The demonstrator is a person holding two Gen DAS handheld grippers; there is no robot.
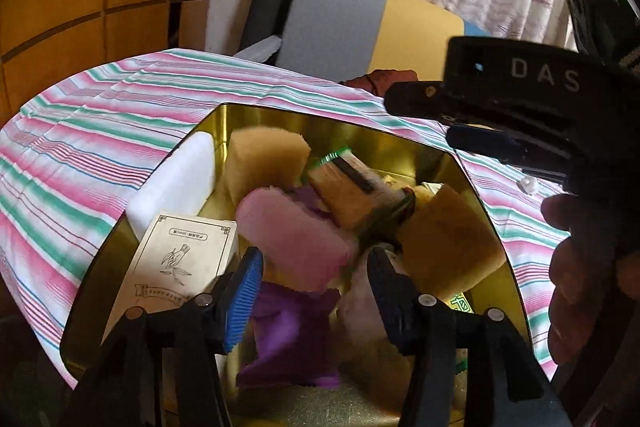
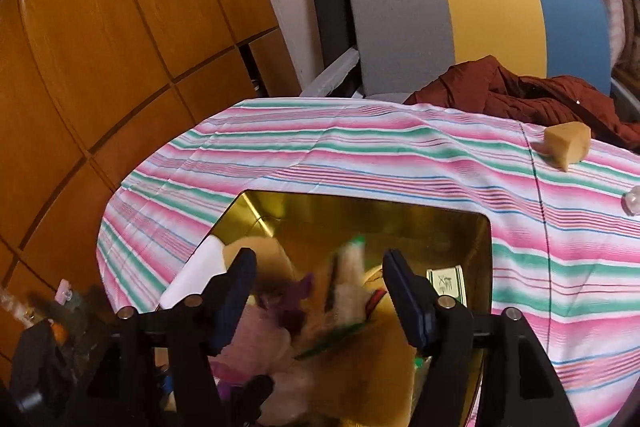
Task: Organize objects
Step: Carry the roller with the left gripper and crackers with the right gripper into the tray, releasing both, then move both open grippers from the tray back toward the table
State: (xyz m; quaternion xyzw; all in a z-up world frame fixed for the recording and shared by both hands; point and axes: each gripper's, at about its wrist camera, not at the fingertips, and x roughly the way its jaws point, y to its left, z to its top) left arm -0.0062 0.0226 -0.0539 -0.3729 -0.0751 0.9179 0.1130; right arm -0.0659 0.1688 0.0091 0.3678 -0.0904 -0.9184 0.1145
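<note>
Clutter fills the shiny gold rectangular tin [image 1: 360,139] on the pink, green and white striped tablecloth [image 1: 80,147]: tan sponge blocks [image 1: 268,155], a pink foam block [image 1: 292,239], a purple wrapper [image 1: 288,327], a white foam slab [image 1: 176,187] at nine o'clock and a cream printed card box [image 1: 188,251]. The left gripper [image 1: 316,291] hangs over the tin, jaws parted, gripping nothing. The right gripper [image 2: 320,291] likewise stands apart and empty above the blurred contents. One loose tan sponge wedge [image 2: 568,143] lies on the cloth at two o'clock, well apart from the tin.
</note>
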